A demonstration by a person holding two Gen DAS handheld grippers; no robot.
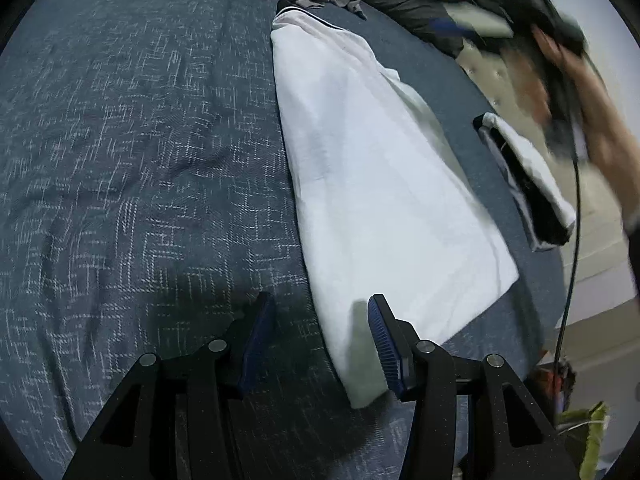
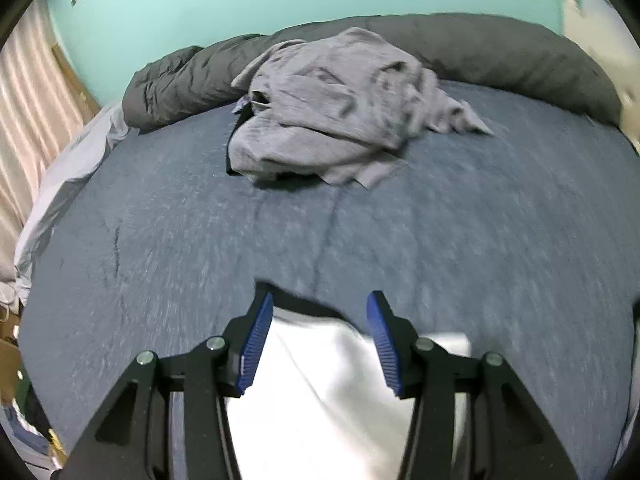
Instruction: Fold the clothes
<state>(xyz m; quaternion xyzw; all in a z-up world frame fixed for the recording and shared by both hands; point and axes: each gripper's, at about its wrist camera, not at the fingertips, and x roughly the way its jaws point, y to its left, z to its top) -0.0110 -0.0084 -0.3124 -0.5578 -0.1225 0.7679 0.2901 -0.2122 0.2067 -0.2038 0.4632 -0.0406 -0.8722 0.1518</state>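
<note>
- Left gripper point(image 1: 320, 320) sits nearest the lens, low over the bed point(image 1: 140, 160), its jaws spread wide with nothing between them; the right-hand blue pad overlaps the near edge of the white shirt point(image 1: 380, 184), which suits taking that hem, though whether it touches the cloth I cannot tell.
- White shirt lies flat on the bed as a long narrow panel, its sides seemingly already turned in, with the dark-trimmed collar end far from the lens and the hem end near. That shape fits a garment partway through folding, with an end-to-end fold possibly still to come, but it would equally fit one laid down in that form.
- Right gripper point(image 2: 320, 320) hangs over the collar end of the same shirt, jaws apart and holding nothing. Its view is blurred, so it looks to be moving; one gripper at each end fits a lengthwise fold.
- Small stack point(image 1: 532, 184) of dark and white folded cloth rests by the bed's right edge, apart from the shirt, likely where finished pieces are kept.
- Grey garment point(image 2: 332, 108) lies crumpled at the far side, against the rolled dark duvet point(image 2: 500, 48), clearly unfolded.
- No baskets, bins or other containers show in either view; the clothes all rest directly on the bed.
</note>
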